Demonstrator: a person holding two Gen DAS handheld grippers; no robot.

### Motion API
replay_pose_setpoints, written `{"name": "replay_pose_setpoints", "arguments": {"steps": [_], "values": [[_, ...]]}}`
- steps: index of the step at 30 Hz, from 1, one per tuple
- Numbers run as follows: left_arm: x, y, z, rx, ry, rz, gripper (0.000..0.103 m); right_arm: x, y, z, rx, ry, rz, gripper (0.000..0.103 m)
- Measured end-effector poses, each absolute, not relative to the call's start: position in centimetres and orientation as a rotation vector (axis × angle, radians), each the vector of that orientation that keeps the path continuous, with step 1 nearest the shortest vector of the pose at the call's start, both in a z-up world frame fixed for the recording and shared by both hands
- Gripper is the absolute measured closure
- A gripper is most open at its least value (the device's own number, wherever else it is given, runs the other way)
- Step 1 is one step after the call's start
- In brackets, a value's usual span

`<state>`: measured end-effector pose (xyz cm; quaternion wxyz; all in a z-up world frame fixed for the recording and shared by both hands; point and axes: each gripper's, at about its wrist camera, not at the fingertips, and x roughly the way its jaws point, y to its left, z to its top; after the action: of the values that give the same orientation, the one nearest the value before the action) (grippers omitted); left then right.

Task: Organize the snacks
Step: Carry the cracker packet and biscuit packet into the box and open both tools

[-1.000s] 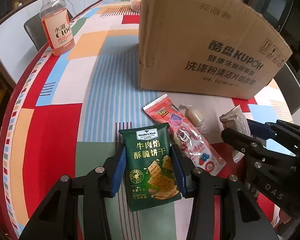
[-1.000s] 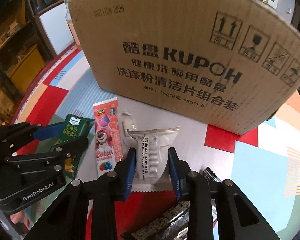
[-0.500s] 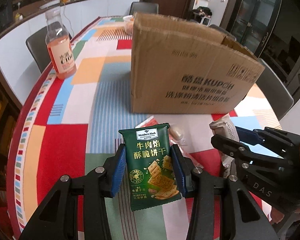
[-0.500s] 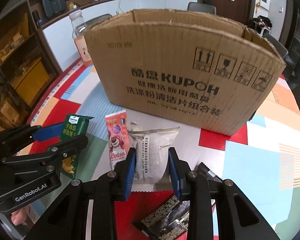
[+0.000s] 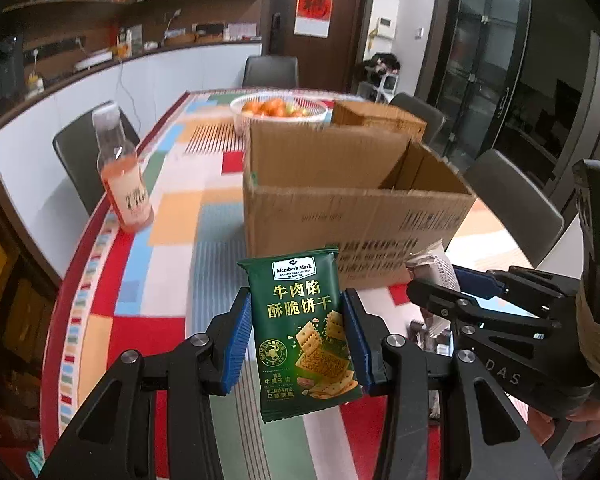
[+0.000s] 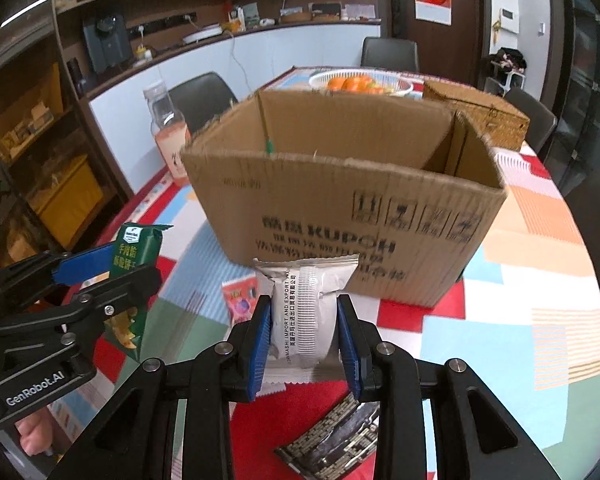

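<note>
My left gripper (image 5: 298, 336) is shut on a green cracker packet (image 5: 304, 332), lifted above the table in front of the open cardboard box (image 5: 356, 216). My right gripper (image 6: 303, 334) is shut on a white and silver snack packet (image 6: 305, 312), also raised before the cardboard box (image 6: 340, 208). In the right wrist view the left gripper (image 6: 100, 280) with the green cracker packet (image 6: 134, 252) shows at the left. A red pink snack packet (image 6: 240, 298) and a black packet (image 6: 336, 444) lie on the tablecloth below.
An orange drink bottle (image 5: 122, 172) stands at the table's left edge. Behind the box sit a white basket of oranges (image 5: 278, 110) and a wicker case (image 6: 480, 116). Dark chairs ring the patterned table (image 5: 140, 272).
Both grippers rose with their packets. The views tilted up, so the box's open top and the far room now show. The packets on the table sank lower in view.
</note>
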<state>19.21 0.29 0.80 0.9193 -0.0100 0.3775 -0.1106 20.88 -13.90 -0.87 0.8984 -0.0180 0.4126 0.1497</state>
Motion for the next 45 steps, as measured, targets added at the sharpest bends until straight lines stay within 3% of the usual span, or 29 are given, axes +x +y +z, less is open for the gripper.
{"name": "replay_pose_setpoints", "arguments": {"steps": [22, 45], "values": [[22.2, -1.8, 8.8, 0.019, 0.568, -0.267, 0.059, 22.9, -16.4, 7.1, 0.032, 0.636, 0.25, 0.07], [30.8, -4.2, 7.0, 0.059, 0.685, -0.261, 0.059, 30.6, -18.8, 5.8, 0.041, 0.725, 0.136, 0.07]]}}
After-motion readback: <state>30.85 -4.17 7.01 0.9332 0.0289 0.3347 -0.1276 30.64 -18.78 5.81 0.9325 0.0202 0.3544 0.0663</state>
